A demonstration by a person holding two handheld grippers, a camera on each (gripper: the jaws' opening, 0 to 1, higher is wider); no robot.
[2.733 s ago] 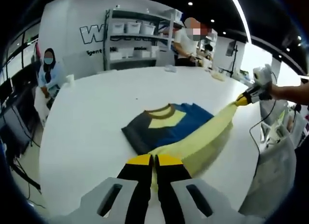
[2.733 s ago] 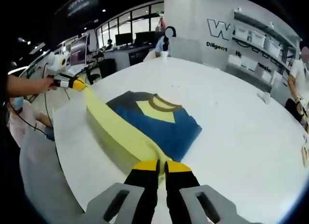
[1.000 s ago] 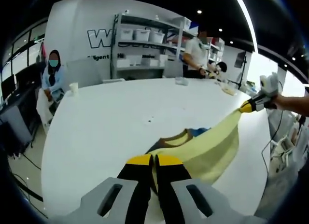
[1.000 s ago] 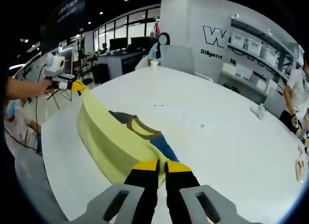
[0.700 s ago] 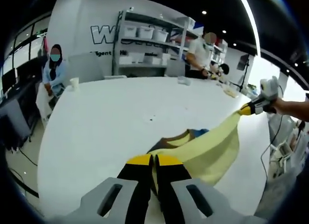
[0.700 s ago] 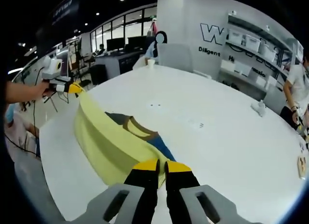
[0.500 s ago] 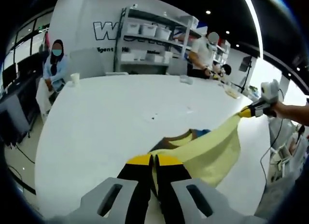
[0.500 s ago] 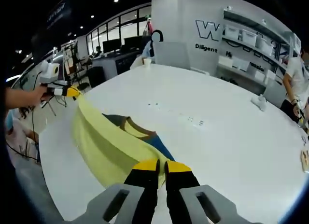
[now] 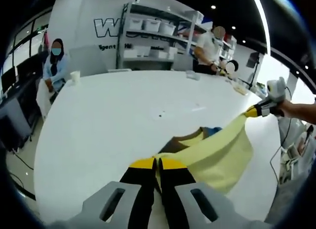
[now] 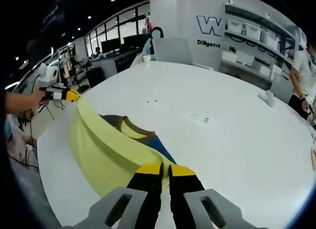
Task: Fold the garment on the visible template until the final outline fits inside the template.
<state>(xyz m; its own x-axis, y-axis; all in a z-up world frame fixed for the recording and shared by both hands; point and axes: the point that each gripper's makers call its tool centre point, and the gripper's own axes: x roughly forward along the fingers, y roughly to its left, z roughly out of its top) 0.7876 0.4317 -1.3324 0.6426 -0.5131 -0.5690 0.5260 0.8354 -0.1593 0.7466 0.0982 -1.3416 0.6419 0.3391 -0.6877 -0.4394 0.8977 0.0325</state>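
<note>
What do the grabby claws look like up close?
Each gripper, the left gripper and the right gripper, has two black jaws with yellow tips, rising from a pale grey base with slot-shaped holes. Seen from across the table, each has a white body behind its yellow tips.

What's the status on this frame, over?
Left gripper and right gripper both shut on the yellow, blue and grey garment, its yellow hem lifted taut between them. White table beyond unobstructed.

Each view looks forward over its own closed jaws, low and close above the white table (image 9: 98, 120). Both share the stretched shirt (image 10: 106, 150) just beyond the fingers.
</note>
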